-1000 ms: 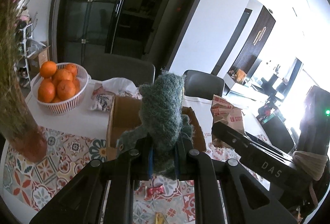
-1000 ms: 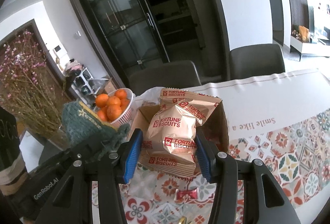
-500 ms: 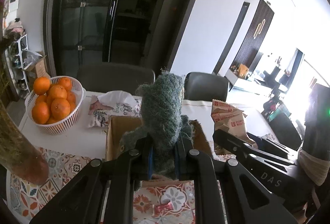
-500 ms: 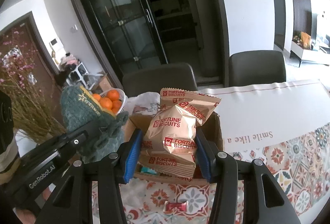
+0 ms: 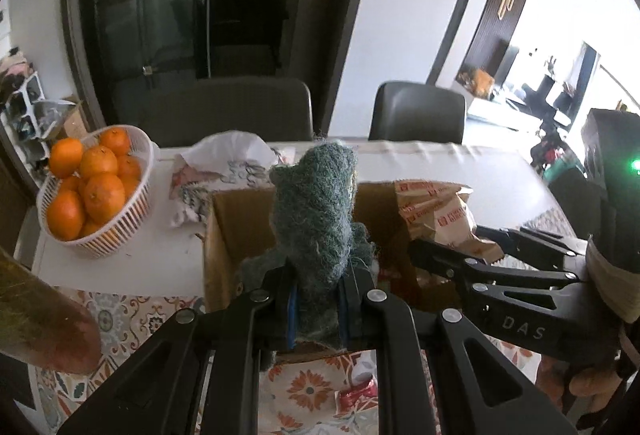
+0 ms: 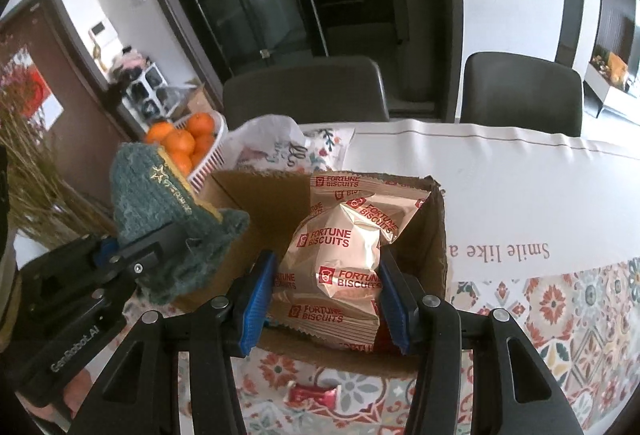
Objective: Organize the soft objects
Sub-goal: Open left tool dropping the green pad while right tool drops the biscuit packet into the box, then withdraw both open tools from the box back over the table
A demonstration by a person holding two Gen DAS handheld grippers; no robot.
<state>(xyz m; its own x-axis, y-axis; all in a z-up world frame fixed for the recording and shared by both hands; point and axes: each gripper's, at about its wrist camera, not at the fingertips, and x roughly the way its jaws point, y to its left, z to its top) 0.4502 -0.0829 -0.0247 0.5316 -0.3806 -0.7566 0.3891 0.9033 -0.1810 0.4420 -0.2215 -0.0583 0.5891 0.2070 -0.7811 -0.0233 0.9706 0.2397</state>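
My left gripper [image 5: 318, 309] is shut on a green knitted soft toy [image 5: 316, 227] and holds it over the near left part of an open cardboard box [image 5: 236, 219]. The toy also shows in the right wrist view [image 6: 160, 207], with a gold star stitched on it. My right gripper [image 6: 326, 295] is shut on a Fortune Biscuits packet [image 6: 340, 247] and holds it over the box [image 6: 434, 235], at its right side. The packet shows in the left wrist view [image 5: 436, 219].
A white basket of oranges [image 5: 92, 191] stands at the table's back left. A crumpled printed bag [image 5: 224, 167] lies behind the box. A red wrapped candy [image 6: 310, 393] lies on the patterned cloth in front. Dried flowers [image 6: 24, 171] stand at left. Two chairs [image 6: 520, 91] stand behind.
Both grippers have moved forward toward the box with their loads. The box now lies right under the toy and the packet.
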